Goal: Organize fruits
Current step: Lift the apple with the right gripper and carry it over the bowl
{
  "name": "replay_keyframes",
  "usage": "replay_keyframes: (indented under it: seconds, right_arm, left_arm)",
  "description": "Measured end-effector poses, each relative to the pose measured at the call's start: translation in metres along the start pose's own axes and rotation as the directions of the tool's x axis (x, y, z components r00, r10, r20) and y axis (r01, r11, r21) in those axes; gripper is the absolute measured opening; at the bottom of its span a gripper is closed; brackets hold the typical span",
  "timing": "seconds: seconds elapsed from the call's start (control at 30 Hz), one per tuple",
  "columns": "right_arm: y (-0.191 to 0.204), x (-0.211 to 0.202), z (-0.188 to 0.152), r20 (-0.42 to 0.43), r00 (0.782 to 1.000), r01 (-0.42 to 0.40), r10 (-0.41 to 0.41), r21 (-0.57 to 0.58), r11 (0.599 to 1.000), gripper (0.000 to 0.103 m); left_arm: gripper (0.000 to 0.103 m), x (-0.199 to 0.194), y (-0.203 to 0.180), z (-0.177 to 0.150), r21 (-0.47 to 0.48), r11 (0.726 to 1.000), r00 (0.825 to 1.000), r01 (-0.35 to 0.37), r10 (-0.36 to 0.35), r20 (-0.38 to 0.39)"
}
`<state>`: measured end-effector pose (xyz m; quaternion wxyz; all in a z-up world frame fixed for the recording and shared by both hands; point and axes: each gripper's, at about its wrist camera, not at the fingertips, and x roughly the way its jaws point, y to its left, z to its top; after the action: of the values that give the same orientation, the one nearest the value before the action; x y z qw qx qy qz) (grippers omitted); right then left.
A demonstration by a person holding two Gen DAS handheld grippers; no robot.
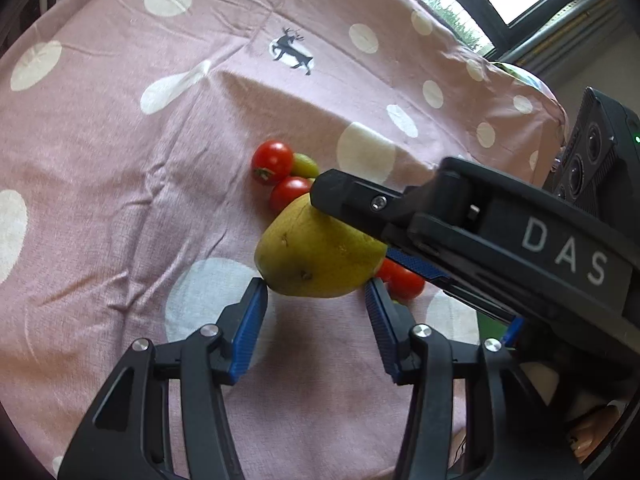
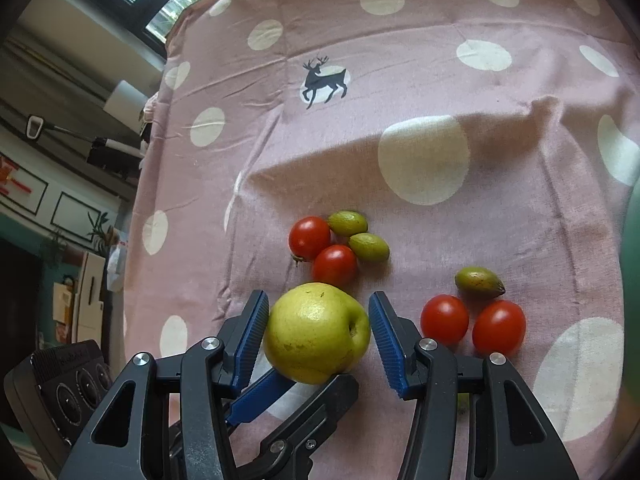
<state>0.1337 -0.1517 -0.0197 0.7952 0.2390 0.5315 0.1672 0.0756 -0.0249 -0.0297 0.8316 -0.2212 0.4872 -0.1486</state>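
item: pear [image 2: 316, 332], yellow-green, rounded and broad, skin freckled with small brown blemishes, dimpled stem end turned toward the right blue pad in the right wrist view. it lies on a pink tablecloth [image 2: 440, 80] with white dots and a dark deer print [image 2: 324, 80], well in from the cloth's edges.

right gripper [image 2: 318, 320]: jaws partly apart, straddling the pear; left pad touching its side, right pad just beside it with a thin gap.

left gripper [image 1: 316, 304]: jaws half apart, pad tips at the pear's near end; whether they press it cannot be told.

nearby: cherry tomatoes [image 2: 310, 238] and small green oval fruits [image 2: 347, 223] clustered just beyond the pear; a second group [image 2: 444, 319] toward the cloth's right side.
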Motion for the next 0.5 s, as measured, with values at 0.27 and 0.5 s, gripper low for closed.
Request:
replay_keyframes:
  seconds: [0.27,0.5]
  right_arm:
    - [-0.004,-0.035,-0.003,0.096,0.995,-0.011,0.011,0.003,1.0,0.055]
    - [-0.018,-0.073,-0.007,0.203,0.979,-0.025,0.017,0.04,0.999,0.055]
  left_arm:
    - [0.05,-0.012,-0.028,0.001,0.085,0.996,0.999,0.017,-0.021,0.045]
    - [0.05,-0.016,-0.062,0.003,0.19,0.981,0.996,0.048,-0.062,0.067]
